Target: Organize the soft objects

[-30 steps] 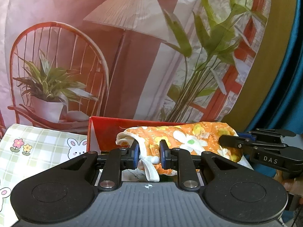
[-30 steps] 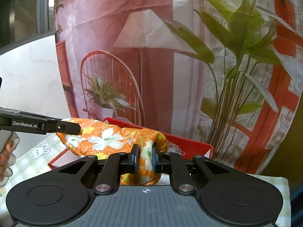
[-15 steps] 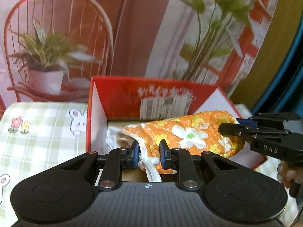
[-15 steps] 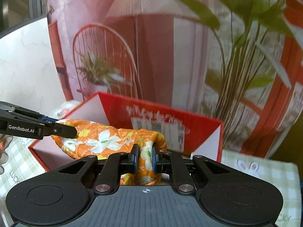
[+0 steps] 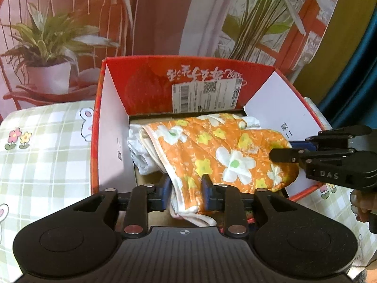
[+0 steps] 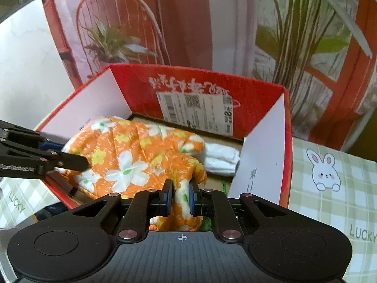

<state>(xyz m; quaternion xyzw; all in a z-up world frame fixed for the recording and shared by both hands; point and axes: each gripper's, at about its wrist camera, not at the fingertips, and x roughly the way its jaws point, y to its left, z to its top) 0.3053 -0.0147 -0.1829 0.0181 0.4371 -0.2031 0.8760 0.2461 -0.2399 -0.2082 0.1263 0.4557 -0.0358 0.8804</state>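
An orange floral cloth (image 5: pixel 219 151) hangs stretched between my two grippers, low inside an open red box (image 5: pixel 150 82). My left gripper (image 5: pixel 186 192) is shut on the cloth's near-left end. My right gripper (image 6: pixel 180 195) is shut on its other end (image 6: pixel 132 155). Each gripper shows in the other's view: the right one at the right edge (image 5: pixel 329 155), the left one at the left edge (image 6: pixel 40 158). White folded cloth (image 5: pixel 137 151) lies on the box floor under the orange one, also seen in the right wrist view (image 6: pixel 221 158).
The red box (image 6: pixel 286 141) has white inner flaps and a shipping label (image 5: pixel 205 96) on its far wall. It stands on a green checked tablecloth (image 5: pixel 44 155) with rabbit prints (image 6: pixel 326 173). A printed backdrop (image 5: pixel 165 16) hangs close behind.
Both grippers have carried the orange cloth down from above the box rim into the box. The views have tilted down, so the box's inside and the white cloth now show.
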